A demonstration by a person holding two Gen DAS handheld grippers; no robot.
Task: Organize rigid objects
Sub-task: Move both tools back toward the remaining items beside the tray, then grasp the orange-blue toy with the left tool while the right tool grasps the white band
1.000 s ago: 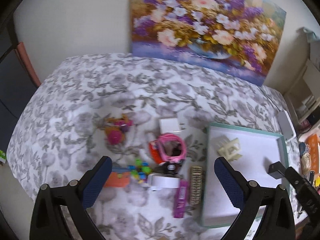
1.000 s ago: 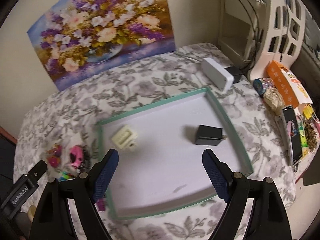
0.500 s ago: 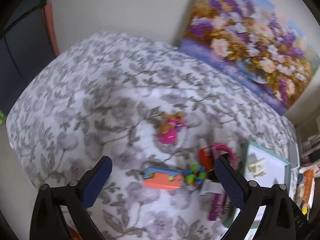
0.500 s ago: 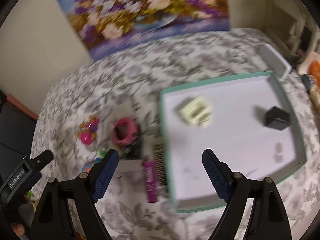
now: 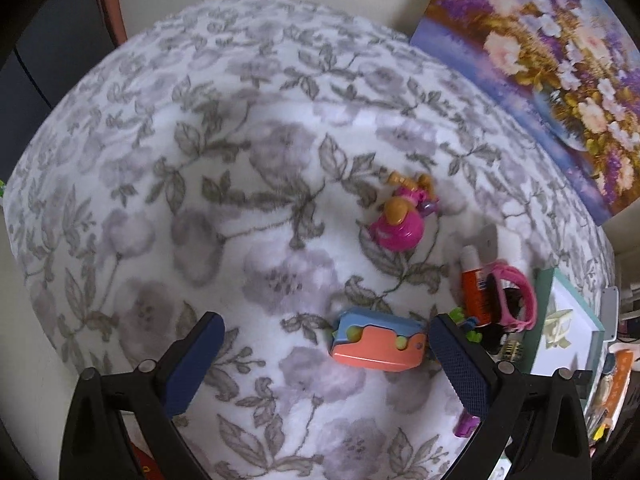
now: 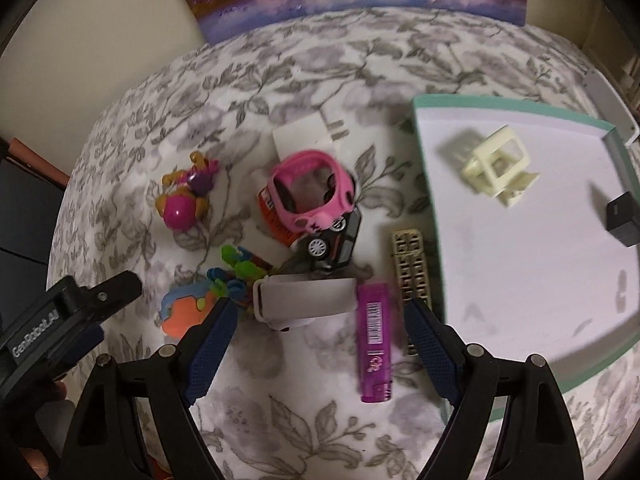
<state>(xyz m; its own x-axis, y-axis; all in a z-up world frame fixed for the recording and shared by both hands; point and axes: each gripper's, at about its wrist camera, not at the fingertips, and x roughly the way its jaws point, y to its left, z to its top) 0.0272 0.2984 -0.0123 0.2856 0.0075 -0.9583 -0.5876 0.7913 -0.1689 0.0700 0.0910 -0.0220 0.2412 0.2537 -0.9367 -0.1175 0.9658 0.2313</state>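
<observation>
- Left claw (image 5: 326, 360) hung wide apart and empty over the floral-covered bench (image 5: 208, 184); its right finger sat just beside the orange-and-blue toy case (image 5: 376, 346).
- Right claw (image 6: 316, 354) also spread wide, holding nothing, poised above the toy cluster.
- Far left of the cluster: a small doll in a pink dress (image 6: 185, 200), lying apart from the rest.
- Next over: the coloured plastic clips (image 6: 236, 276), touching the case.
- Centre: a pink ring-shaped toy (image 6: 310, 190) leaned on an orange tube (image 6: 276, 220), with a black toy car (image 6: 334, 242) against it and a white block (image 6: 300, 140) behind.
- Below them: a grey-white flat piece (image 6: 304, 296); beside it a purple lighter (image 6: 374, 340) and a beige comb-like strip (image 6: 412, 268).
- Right: a green-rimmed white tray (image 6: 426, 208) held a cream plastic frame (image 6: 496, 168) and a black cube (image 6: 624, 218), well apart.
</observation>
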